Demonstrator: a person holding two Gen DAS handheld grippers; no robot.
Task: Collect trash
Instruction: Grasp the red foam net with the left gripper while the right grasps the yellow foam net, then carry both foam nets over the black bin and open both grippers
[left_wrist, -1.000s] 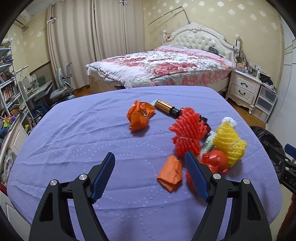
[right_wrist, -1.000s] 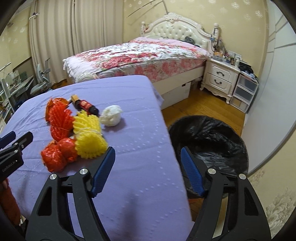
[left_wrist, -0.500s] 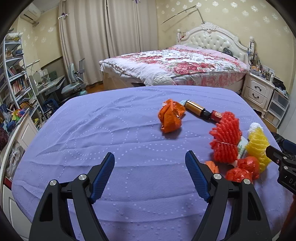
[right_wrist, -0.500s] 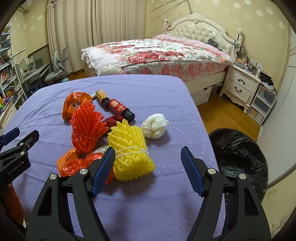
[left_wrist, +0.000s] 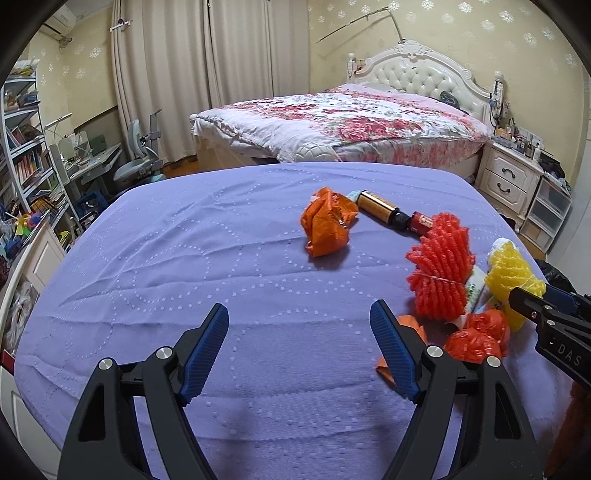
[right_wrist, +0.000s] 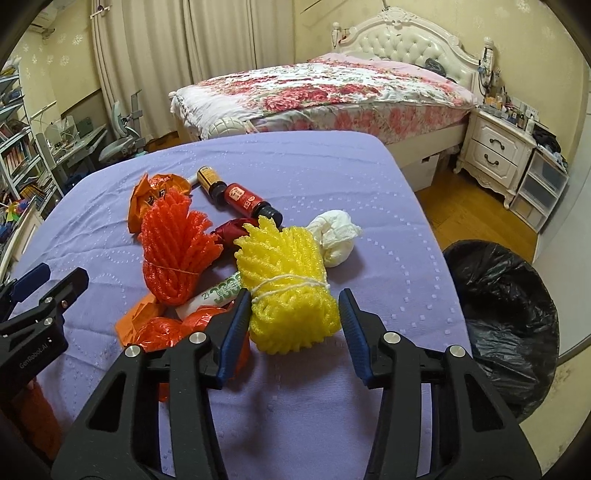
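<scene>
Both wrist cams look forward and down over the purple table (left_wrist: 221, 258) toward the bed (right_wrist: 332, 88), close to the tabletop. Shared: trash pile (left_wrist: 439, 273), bed, nightstand (right_wrist: 495, 151).

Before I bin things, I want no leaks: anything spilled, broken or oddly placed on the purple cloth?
No spill or breakage shows. Two small bottles lie on their sides among the trash, end to end, apparently capped. The yellow foam net sits between the right gripper's closing jaws.

A floral-covered bed (left_wrist: 343, 122) with a white tufted headboard (left_wrist: 417, 74) stood against yellow patterned wallpaper (right_wrist: 424, 18), beige curtains (left_wrist: 207, 74) drawn, white nightstand (right_wrist: 495, 151) on wooden floor (right_wrist: 469, 214)
</scene>
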